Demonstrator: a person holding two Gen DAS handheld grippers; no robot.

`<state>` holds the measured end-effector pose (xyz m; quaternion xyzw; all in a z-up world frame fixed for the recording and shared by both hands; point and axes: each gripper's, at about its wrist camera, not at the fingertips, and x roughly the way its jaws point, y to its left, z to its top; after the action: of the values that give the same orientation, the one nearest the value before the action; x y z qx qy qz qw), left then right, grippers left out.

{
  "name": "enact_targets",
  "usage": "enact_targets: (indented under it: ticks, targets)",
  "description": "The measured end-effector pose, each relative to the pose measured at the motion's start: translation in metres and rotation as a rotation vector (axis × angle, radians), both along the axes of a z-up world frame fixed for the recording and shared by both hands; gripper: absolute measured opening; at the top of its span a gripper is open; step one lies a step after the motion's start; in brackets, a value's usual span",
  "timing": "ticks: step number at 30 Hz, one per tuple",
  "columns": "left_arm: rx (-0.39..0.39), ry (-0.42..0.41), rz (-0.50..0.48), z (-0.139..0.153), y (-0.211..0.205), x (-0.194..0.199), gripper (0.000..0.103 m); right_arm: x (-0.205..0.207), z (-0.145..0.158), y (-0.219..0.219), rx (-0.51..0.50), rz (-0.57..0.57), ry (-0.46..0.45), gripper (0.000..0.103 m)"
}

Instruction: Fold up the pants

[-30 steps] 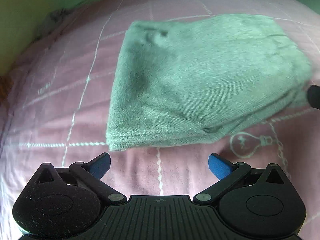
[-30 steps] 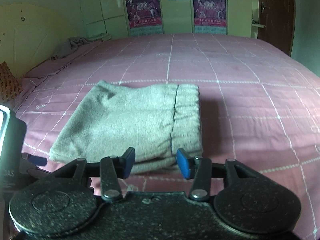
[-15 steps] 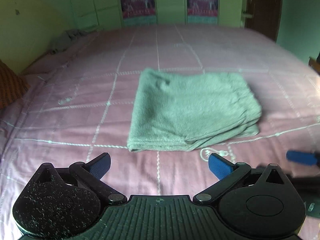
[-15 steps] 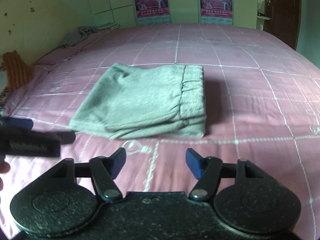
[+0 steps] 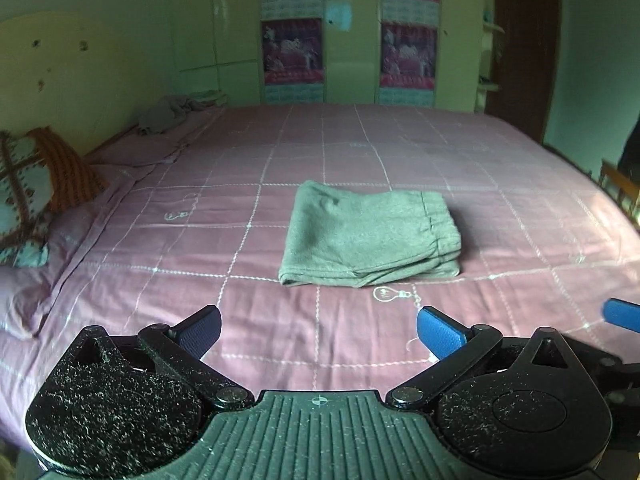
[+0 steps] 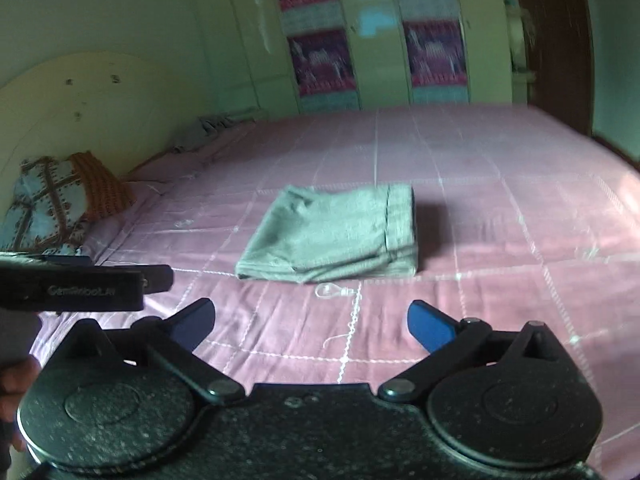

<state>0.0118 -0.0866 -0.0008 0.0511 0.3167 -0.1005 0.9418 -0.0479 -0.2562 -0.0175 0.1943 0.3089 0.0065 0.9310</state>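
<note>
Grey pants lie folded into a flat rectangle in the middle of a pink checked bed, waistband on the right side. My left gripper hovers well back from the pants, jaws wide apart and nothing between them. My right gripper is likewise pulled back above the bed's near part; its jaws are opening and hold nothing. A blue fingertip of the right gripper shows at the right edge of the left wrist view. The left gripper's body crosses the left of the right wrist view.
A patterned pillow leans against the headboard at the left. A bundle of grey cloth lies at the bed's far left corner. Wardrobe doors with posters stand behind the bed, a dark door at the right.
Both grippers have drawn back and risen away from the pants, which now look smaller and farther off. The right gripper's jaws have spread much wider. The pants stayed in place.
</note>
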Motion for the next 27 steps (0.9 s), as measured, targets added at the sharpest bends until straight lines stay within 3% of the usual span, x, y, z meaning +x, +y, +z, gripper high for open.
enact_targets:
  ticks: [9,16,27]
  targets:
    - [0.003,-0.062,0.009,0.010,-0.003,-0.047,0.103,-0.052,0.032,-0.010,-0.135,-0.236,-0.124,0.103]
    - [-0.004,-0.074,0.032,0.015,-0.004,-0.057,0.103,-0.045,0.036,-0.011,-0.182,-0.203,-0.135,0.103]
    - [-0.001,-0.081,0.039,0.023,-0.008,-0.054,0.103,-0.048,0.030,-0.008,-0.149,-0.175,-0.124,0.103]
